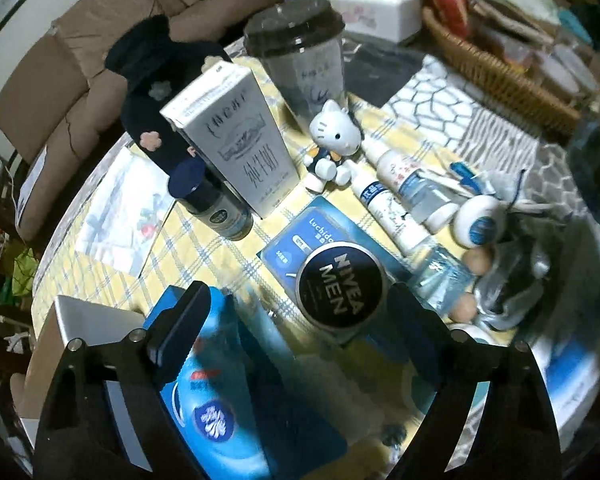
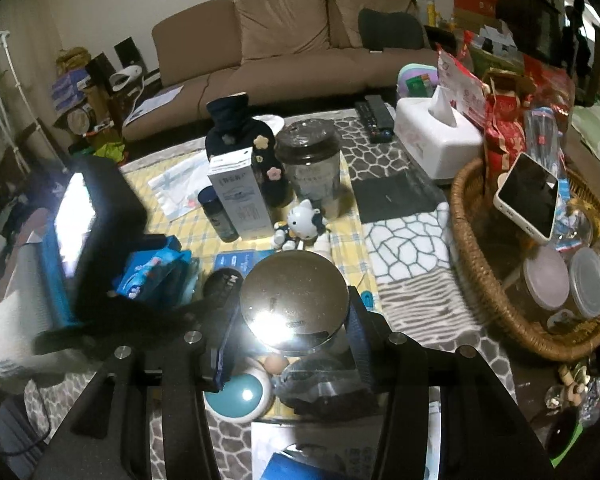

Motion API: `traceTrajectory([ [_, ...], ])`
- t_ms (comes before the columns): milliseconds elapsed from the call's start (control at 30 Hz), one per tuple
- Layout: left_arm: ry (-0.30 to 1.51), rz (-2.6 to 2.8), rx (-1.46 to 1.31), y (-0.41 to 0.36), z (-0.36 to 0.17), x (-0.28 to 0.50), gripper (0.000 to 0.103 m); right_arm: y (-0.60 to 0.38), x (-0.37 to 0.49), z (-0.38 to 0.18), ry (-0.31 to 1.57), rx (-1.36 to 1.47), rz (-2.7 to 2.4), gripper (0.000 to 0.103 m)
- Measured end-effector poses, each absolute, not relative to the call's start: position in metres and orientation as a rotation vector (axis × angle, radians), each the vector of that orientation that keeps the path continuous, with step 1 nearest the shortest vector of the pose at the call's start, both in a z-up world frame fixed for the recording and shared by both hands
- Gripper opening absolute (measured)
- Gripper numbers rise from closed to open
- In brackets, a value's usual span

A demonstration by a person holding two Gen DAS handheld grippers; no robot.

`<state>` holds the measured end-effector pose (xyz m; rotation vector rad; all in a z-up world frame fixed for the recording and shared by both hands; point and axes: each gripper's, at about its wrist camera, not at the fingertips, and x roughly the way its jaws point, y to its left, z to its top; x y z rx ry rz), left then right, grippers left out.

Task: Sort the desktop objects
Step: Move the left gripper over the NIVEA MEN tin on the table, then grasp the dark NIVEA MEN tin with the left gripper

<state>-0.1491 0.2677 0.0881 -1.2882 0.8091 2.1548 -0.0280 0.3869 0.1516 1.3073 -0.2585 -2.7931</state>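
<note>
My left gripper (image 1: 300, 312) is open above the table, its fingers either side of a dark Nivea Men tin (image 1: 341, 283) that lies on a blue Luchido pack (image 1: 300, 236). A blue pouch (image 1: 216, 400) lies under the left finger. My right gripper (image 2: 292, 320) is shut on a shiny metal lid or jar top (image 2: 294, 300), held above the table. A milk carton (image 1: 236, 136), lidded cup (image 1: 304, 60), Hello Kitty figure (image 1: 334, 144), white tubes (image 1: 392, 200) and a dark bottle (image 1: 220, 208) stand or lie beyond.
A wicker basket (image 2: 480, 280) with jars and a phone (image 2: 530, 196) stands at right. A white tissue box (image 2: 436, 140) and remotes sit at the back. A round teal-and-white object (image 2: 240, 396) and an egg (image 2: 274, 364) lie under the right gripper. A sofa stands behind.
</note>
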Motion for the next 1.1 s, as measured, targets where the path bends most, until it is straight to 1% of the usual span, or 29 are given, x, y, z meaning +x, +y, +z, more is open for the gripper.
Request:
traceTrajectory([
  [100,0.86,2.142,-1.3,0.274,0.074,-0.154,0.09,0.387,-0.027,0.145,-0.266,1.311,-2.775,0.049],
  [133,0.853,2.138,-1.301,0.275,0.072,-0.156,0.091,0.387,-0.026,0.142,-0.269,1.313,-2.77,0.049],
  [233,0.816,2.145,-1.324,0.275,0.072,-0.164,0.091,0.385,-0.025,0.135,-0.286,1.319,-2.753,0.049],
  [300,0.826,2.141,-1.31,0.275,0.072,-0.165,0.088,0.383,-0.024,0.131,-0.291,1.321,-2.744,0.049],
  [367,0.809,2.137,-1.303,0.275,0.073,-0.164,0.079,0.381,-0.023,0.129,-0.29,1.323,-2.736,0.049],
  [433,0.766,2.134,-1.321,0.272,0.073,-0.166,0.076,0.38,-0.022,0.127,-0.287,1.326,-2.732,0.049],
  [500,0.744,2.147,-1.321,0.271,0.074,-0.166,0.076,0.378,-0.022,0.127,-0.286,1.326,-2.727,0.049],
  [567,0.695,2.142,-1.327,0.271,0.075,-0.166,0.079,0.376,-0.022,0.127,-0.289,1.325,-2.723,0.049],
  [633,0.645,2.119,-1.338,0.271,0.075,-0.165,0.079,0.375,-0.021,0.127,-0.291,1.32,-2.72,0.049],
  [833,0.722,2.11,-1.346,0.282,0.065,-0.158,0.079,0.37,-0.02,0.124,-0.284,1.334,-2.709,0.049],
  [900,0.699,2.094,-1.365,0.281,0.061,-0.16,0.066,0.368,-0.02,0.123,-0.284,1.339,-2.705,0.049],
  [933,0.67,2.077,-1.377,0.279,0.059,-0.161,0.056,0.368,-0.02,0.123,-0.281,1.341,-2.704,0.049],
  [967,0.639,2.073,-1.382,0.277,0.06,-0.162,0.056,0.367,-0.02,0.122,-0.278,1.342,-2.702,0.049],
  [1100,0.613,2.085,-1.362,0.271,0.066,-0.16,0.056,0.366,-0.02,0.122,-0.27,1.347,-2.701,0.049],
])
